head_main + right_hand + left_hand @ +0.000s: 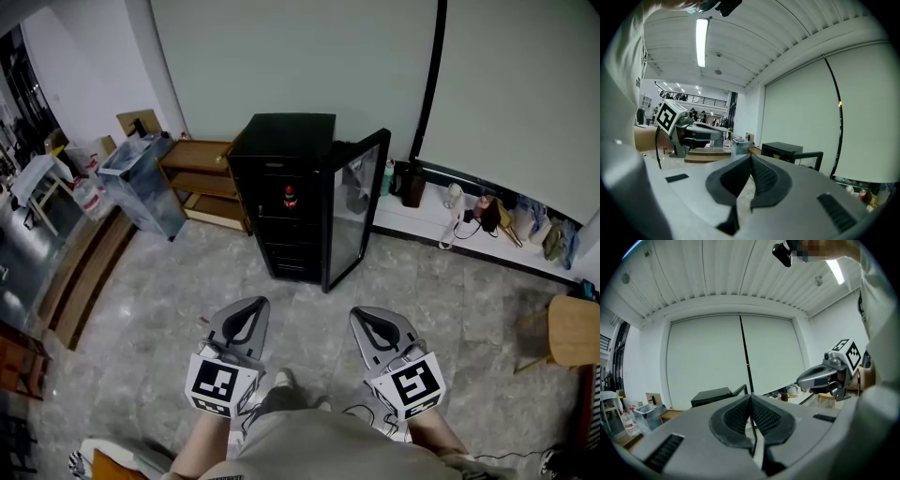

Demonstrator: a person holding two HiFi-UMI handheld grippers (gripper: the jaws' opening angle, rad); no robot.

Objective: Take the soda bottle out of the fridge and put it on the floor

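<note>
A small black fridge (281,202) stands on the stone floor ahead, its glass door (358,211) swung open to the right. On an upper shelf inside stands a dark soda bottle (290,198) with a red label. Both grippers are low, close to my body and well short of the fridge. My left gripper (251,306) is shut with nothing between its pads; my right gripper (369,317) is shut and empty too. In the left gripper view the jaws (751,397) meet, with the fridge (712,396) far beyond them. The right gripper view shows its jaws (751,157) together and the fridge (783,151) in the distance.
A low wooden shelf (202,176) and a clear plastic bin (141,183) stand left of the fridge. Wooden boards (84,272) lie at the left. A white ledge (469,220) with small items runs along the right wall. A wooden stool (572,328) stands at the right.
</note>
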